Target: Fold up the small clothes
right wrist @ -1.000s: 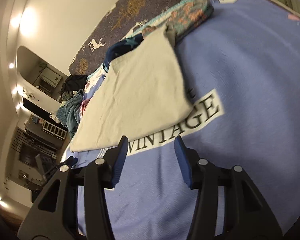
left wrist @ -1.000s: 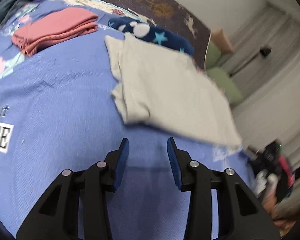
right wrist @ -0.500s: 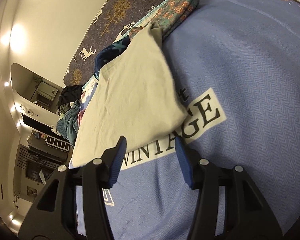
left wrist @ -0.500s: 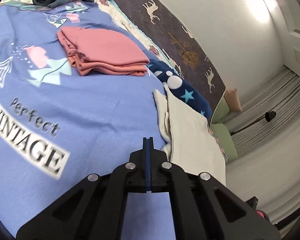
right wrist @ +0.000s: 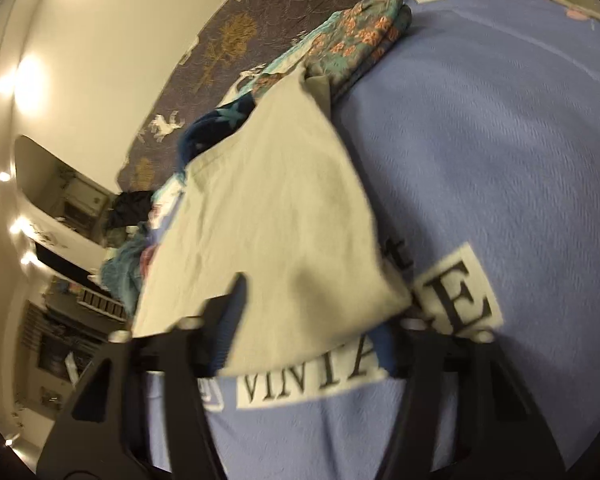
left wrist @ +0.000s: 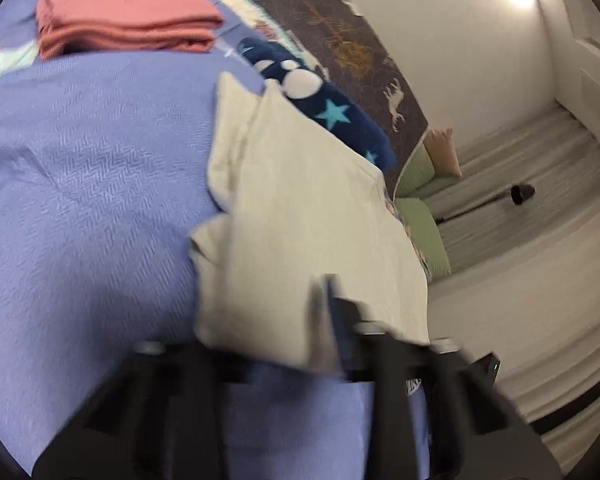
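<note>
From the left wrist camera, the cream garment (left wrist: 300, 216) lies on the blue bedspread (left wrist: 80, 184), its near edge draped over the left gripper (left wrist: 260, 340). One dark finger (left wrist: 336, 312) pokes up through the cloth on the right side; the other is buried under the fabric. The picture is smeared with motion, so I cannot tell whether the jaws are spread or pinching the cloth. Past the garment's far corner sits a navy star-print cloth (left wrist: 320, 104), touching it. Farther off on the bedspread is a folded pink stack (left wrist: 128, 20), well apart from the cream piece. A dark deer-print blanket (left wrist: 360, 52) runs along the far side of the bed, and green cushions (left wrist: 424, 216) sit beyond the bed's edge.

From the right wrist camera, the same cream garment (right wrist: 276, 216) covers part of the "VINTAGE" lettering (right wrist: 452, 316) printed on the bedspread (right wrist: 500, 140). Its near edge hangs between the fingers of the right gripper (right wrist: 312, 340): the left finger (right wrist: 228, 320) stands against the cloth, the right one is half hidden beneath the hem. The jaws are spread wide with the cloth lying across the gap. A folded floral garment (right wrist: 364, 40) rests at the cream piece's far corner, beside the navy star cloth (right wrist: 216, 128).
</note>
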Motion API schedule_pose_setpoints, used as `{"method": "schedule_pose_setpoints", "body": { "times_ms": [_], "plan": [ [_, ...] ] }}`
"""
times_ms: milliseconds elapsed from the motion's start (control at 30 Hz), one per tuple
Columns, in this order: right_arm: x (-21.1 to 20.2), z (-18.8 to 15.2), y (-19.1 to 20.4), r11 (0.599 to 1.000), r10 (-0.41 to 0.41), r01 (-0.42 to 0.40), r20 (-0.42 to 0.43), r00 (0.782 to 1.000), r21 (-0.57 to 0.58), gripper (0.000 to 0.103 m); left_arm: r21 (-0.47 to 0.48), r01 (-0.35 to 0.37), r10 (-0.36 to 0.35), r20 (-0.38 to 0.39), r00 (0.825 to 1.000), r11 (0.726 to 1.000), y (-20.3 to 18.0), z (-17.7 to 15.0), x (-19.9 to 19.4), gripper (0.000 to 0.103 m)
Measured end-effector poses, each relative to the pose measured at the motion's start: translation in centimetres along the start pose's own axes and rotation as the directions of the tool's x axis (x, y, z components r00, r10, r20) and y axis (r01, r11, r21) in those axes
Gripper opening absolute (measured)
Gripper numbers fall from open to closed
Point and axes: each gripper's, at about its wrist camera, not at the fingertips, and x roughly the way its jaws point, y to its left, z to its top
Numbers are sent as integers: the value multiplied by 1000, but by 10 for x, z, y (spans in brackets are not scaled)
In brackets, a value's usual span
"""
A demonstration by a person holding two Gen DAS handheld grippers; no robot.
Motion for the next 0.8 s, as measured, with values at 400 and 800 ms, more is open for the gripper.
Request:
{"method": "schedule_pose_setpoints", "body": {
  "times_ms": [400, 800],
  "plan": [
    [-105, 4, 36, 988, 85, -71, 102, 991, -137, 2, 179, 45, -48, 16, 999, 983, -61, -39, -82, 1],
    [-122, -35, -28, 953, -297, 301, 90, 951, -40, 15, 112, -137, 132, 49, 990, 984, -12, -95, -130, 24]
  ]
}}
